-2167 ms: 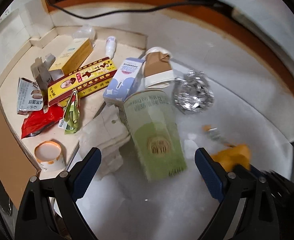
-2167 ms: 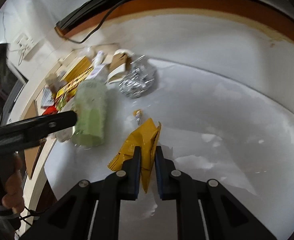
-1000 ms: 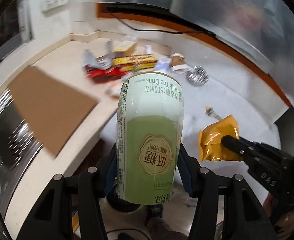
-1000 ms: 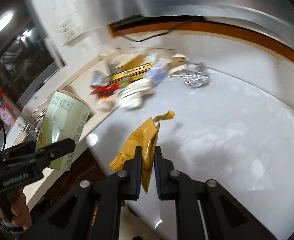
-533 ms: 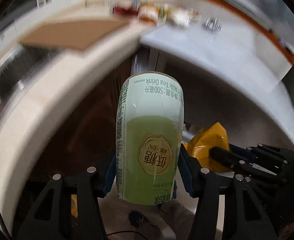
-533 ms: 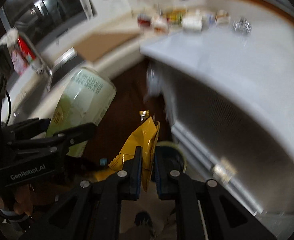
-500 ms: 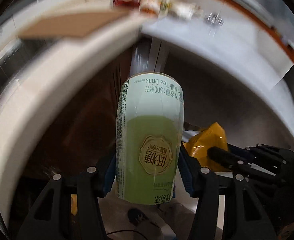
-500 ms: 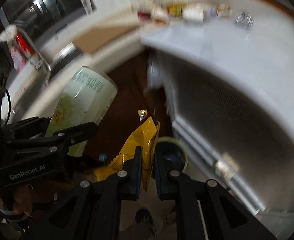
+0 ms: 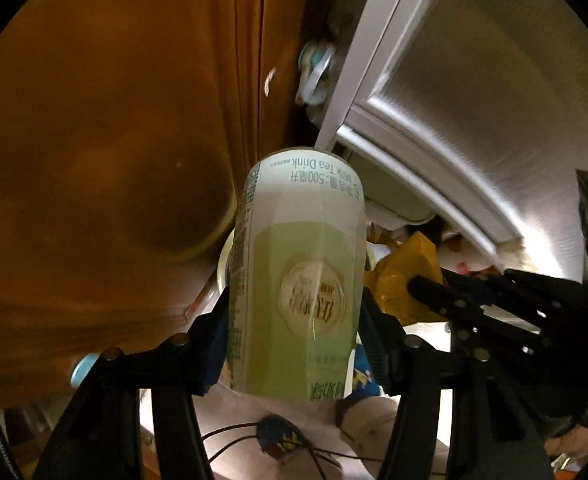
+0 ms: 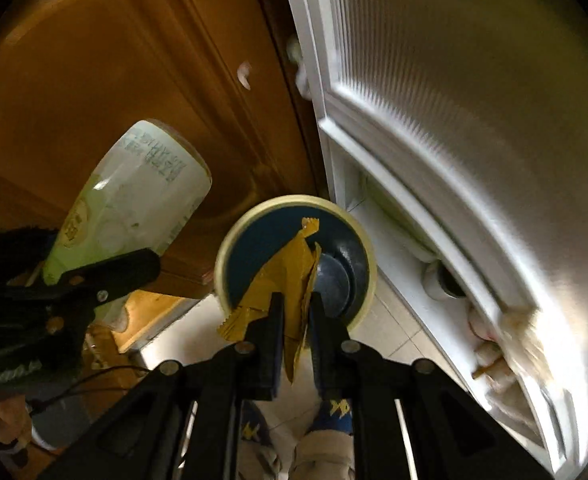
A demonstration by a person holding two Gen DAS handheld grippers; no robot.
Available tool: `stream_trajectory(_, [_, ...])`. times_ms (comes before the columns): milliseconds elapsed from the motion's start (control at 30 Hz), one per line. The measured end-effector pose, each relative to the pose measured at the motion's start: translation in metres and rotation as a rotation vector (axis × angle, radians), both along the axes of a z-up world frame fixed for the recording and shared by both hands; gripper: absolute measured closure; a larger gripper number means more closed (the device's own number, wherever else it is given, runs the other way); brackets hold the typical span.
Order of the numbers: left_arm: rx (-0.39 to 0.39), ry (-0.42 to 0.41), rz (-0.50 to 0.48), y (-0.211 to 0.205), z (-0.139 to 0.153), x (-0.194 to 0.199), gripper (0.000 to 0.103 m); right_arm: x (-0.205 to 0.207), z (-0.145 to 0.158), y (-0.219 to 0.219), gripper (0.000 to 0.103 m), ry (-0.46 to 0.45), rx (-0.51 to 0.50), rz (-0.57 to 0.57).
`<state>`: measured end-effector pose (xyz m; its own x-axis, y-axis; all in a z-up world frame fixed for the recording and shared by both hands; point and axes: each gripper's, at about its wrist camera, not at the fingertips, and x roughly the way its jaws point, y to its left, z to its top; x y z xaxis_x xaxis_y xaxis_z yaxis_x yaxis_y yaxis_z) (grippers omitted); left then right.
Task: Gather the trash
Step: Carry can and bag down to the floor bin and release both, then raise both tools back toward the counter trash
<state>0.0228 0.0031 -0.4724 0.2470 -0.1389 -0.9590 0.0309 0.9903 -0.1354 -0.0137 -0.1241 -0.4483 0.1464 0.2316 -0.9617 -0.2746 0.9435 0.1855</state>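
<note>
Grippers are both pointing steeply down toward the floor. L gripper (image 9: 294, 344), seen in its own wrist view, is clasping a pale green milk-tea can (image 9: 296, 276) between blue pads; jaws are opening at this moment, yet both pads are still pressing the can's sides. Can is standing lengthwise along the fingers, printed end farthest from the camera, label reading upside down. R gripper (image 10: 296, 316) is pinching a crumpled yellow wrapper (image 10: 290, 276); jaws are opening slightly w/ the wrapper between them, pads still touching it as far as can be told. Wrapper is sticking up past the fingertips, serrated edge showing at lower left.

In R wrist view the wrapper is hanging directly over a round bin (image 10: 230, 248), cream rim, dark blue inside, standing on a pale tiled floor (image 10: 390, 332). Can is being held to the left of the bin, tilted. L view is showing only a sliver of the bin's rim beside the can.

Brown wooden cabinet door (image 10: 134, 60) is filling the left; a white/silver appliance front (image 10: 474, 120) is filling the right, bin sitting between them. Person's feet in blue patterned socks (image 10: 334, 408) are showing at bottom.
</note>
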Motion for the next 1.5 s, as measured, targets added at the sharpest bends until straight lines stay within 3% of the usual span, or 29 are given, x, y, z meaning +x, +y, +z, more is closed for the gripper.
stream_trajectory(167, [0.040, 0.019, -0.024, 0.005, -0.036, 0.009, 0.042, 0.026, -0.051, 0.003, 0.083, 0.058, 0.019, -0.015])
stream_trajectory(233, [0.051, 0.028, -0.026, 0.007, -0.042, 0.010, 0.021, 0.031, -0.059, 0.002, 0.077, 0.076, 0.044, -0.031])
stream_trajectory(267, [0.051, 0.026, -0.024, 0.010, -0.043, 0.008, 0.016, 0.033, -0.061, 0.001, 0.075, 0.074, 0.052, -0.033])
stream_trajectory(333, [0.051, 0.028, -0.026, 0.012, -0.044, 0.004, 0.008, 0.033, -0.059, 0.003, 0.063, 0.060, 0.037, -0.031])
stream_trajectory(433, [0.063, 0.029, -0.028, 0.012, -0.040, -0.001, 0.007, 0.030, -0.049, 0.004, 0.058, 0.043, 0.036, -0.026])
stream_trajectory(633, [0.062, 0.013, -0.016, 0.006, -0.014, 0.006, 0.007, 0.024, -0.016, -0.002, 0.055, 0.028, 0.036, -0.033])
stream_trajectory(1200, [0.027, -0.049, -0.020, 0.004, 0.172, -0.045, 0.007, -0.038, 0.161, -0.021, 0.055, -0.016, 0.049, -0.107])
stream_trajectory(1500, [0.028, -0.093, -0.034, 0.008, 0.249, -0.081, 0.007, -0.068, 0.239, -0.018, 0.055, -0.065, 0.069, -0.091])
